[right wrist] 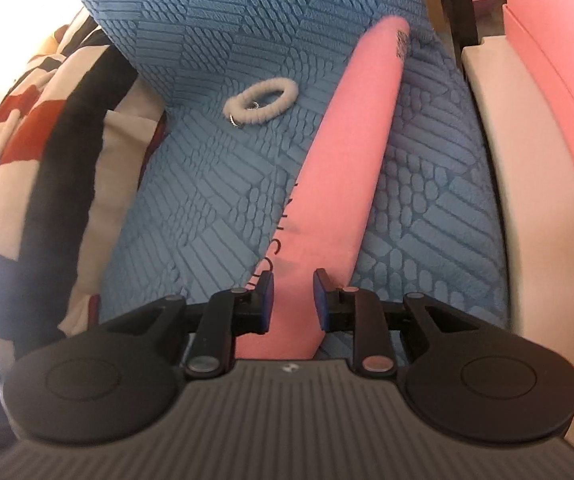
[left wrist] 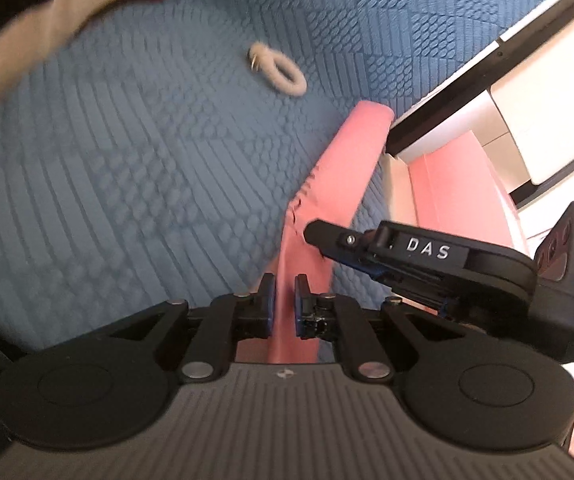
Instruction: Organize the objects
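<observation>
Both tools are working the same object: a long, flat pink item with dark printed lettering, lying lengthwise on the blue textured bed cover.

Left tool is sitting clenched on the near end of the pink item; its pads are narrowly set with the pink edge pinched between them. Right tool is straddling the same item, jaws partly parted. Whether its pads are actually pressing is not readable from the right wrist view; a gap seems to be showing on the right side.

A white fluffy hair tie is lying well apart to the left of the pink item, untouched.

Judgement on technique:
- The right tool should be closing fully before any lift; a one-sided hold is likely to let the item sag or twist.
- Both tools are crowding one end, so spreading the holds would be steadier.
- Keep it level while carrying toward the pink and cream box at the right.
</observation>
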Available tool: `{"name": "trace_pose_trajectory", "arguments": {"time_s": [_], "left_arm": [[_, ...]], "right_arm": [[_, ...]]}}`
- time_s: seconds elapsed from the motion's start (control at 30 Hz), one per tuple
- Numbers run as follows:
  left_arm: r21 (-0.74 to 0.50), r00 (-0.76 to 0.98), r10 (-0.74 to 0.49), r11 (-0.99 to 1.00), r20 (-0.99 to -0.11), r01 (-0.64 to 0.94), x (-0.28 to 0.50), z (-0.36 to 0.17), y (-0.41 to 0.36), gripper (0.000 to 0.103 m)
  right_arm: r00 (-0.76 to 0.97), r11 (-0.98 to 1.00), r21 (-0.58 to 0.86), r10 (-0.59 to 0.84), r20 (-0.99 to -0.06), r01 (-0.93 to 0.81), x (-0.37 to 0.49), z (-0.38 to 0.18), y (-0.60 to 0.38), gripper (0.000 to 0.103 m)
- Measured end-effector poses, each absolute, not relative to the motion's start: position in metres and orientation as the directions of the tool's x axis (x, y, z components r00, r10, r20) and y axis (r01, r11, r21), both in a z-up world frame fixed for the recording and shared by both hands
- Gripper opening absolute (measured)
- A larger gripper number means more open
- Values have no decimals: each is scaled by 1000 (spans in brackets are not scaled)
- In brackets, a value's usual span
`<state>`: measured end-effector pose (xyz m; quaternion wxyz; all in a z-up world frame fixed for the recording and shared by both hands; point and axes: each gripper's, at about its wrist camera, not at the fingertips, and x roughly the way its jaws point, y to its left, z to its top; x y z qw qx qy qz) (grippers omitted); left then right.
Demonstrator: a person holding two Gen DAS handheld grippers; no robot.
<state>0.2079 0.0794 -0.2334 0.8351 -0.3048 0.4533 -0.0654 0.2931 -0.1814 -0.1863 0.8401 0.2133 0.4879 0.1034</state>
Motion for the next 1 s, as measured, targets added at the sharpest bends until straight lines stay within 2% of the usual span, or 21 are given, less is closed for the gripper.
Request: {"name": "trace_pose_trajectory", "arguments": {"time_s": [0.1, 0.23, 0.37, 0.47, 0.57, 0.77, 1.0], "left_arm": [[-483, 612, -310, 865, -727, -136, 205, -216, 83, 10], [-443, 629, -300, 893, -717, -79, 201, -197, 85, 12], [-381, 596, -300, 925, -745, -11, 210, -189, 71, 32], [-323, 568, -292, 945, -769, 49, 214, -189, 59, 42], [-314, 530, -329, 942, -782, 122, 220, -194, 52, 42], [-359, 465, -383, 922, -798, 142, 229, -215, 44, 42], [-332, 428, -368, 930, -825, 160, 238, -229, 37, 41]], "right_arm": [[501, 891, 454, 383, -776, 21, 294, -186, -179, 25], [496, 895, 445, 379, -781, 17, 295, -186, -177, 24], [492, 888, 458, 383, -782, 35, 297, -187, -180, 22], [492, 870, 489, 398, -774, 66, 298, -189, -185, 22], [503, 865, 494, 387, -773, 93, 298, -189, -188, 22], [515, 846, 517, 389, -764, 128, 299, -191, -194, 22], [533, 859, 495, 360, -766, 131, 303, -189, -194, 22]]}}
